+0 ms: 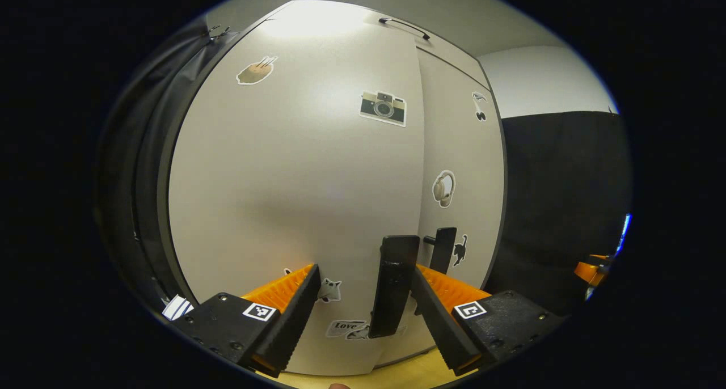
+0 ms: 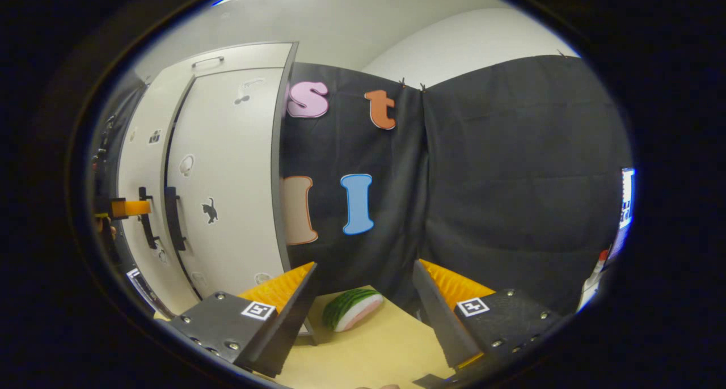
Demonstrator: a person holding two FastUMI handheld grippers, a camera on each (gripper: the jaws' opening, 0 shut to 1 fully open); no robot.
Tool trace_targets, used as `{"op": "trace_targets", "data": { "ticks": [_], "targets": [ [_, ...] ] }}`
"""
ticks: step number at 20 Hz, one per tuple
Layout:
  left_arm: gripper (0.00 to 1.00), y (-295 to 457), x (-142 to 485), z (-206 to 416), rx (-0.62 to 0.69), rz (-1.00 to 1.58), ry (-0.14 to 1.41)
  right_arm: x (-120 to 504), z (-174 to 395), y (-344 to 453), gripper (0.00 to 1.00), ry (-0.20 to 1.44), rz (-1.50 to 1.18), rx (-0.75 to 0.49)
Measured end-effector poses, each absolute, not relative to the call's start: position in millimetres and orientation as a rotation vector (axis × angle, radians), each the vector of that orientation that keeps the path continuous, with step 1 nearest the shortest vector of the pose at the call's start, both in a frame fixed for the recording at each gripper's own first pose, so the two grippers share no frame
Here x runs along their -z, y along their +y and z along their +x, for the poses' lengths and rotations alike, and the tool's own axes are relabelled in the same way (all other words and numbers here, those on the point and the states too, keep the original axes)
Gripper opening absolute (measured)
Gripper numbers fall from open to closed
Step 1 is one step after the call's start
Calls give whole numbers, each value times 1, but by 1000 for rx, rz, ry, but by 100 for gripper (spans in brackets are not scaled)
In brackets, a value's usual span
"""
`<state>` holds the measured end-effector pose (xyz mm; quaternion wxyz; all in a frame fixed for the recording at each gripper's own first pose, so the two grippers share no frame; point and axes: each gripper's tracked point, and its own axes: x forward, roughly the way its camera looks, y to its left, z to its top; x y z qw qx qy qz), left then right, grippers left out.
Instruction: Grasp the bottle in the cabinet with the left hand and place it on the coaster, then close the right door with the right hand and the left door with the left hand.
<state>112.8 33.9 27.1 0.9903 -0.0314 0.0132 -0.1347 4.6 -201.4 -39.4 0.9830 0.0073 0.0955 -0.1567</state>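
Left gripper (image 1: 363,298): fingers spread wide and empty, straddling the black handle (image 1: 393,287) of the left door (image 1: 295,179), which looks shut or nearly so; whether the right-hand finger (image 1: 439,315) touches the handle cannot be told. Just beyond stands the right door (image 1: 462,168) with its own handle (image 1: 443,248), closed against the cabinet. Right gripper (image 2: 363,315): fingers likewise wide apart and holding nothing, poised over the pale surface (image 2: 374,349), with a watermelon-slice object (image 2: 351,308) lying near the surface's far edge, against the black cloth. Farther left in the right gripper view, both doors appear flush, and the left gripper sits at the left handle. The bottle and coaster cannot be located here. Judged from the doors, the task is at or near its last step. The door is a stiff, light, hinged panel with a smooth face; the rigid bar handle or the free edge beside it is the better contact than the slippery face, and a flat push should seat it.
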Motion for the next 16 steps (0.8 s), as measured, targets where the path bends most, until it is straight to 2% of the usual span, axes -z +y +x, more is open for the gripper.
{"op": "trace_targets", "data": {
  "ticks": [3,4,16],
  "targets": [
    [98,34,-27,112,273,-71,27,40,4,-203,97,190,18,318],
    [98,34,-26,112,275,-72,27,40,4,-203,100,191,18,318],
    [97,52,-12,106,275,-119,66,44,20,-194,100,197,17,291]
  ]
}}
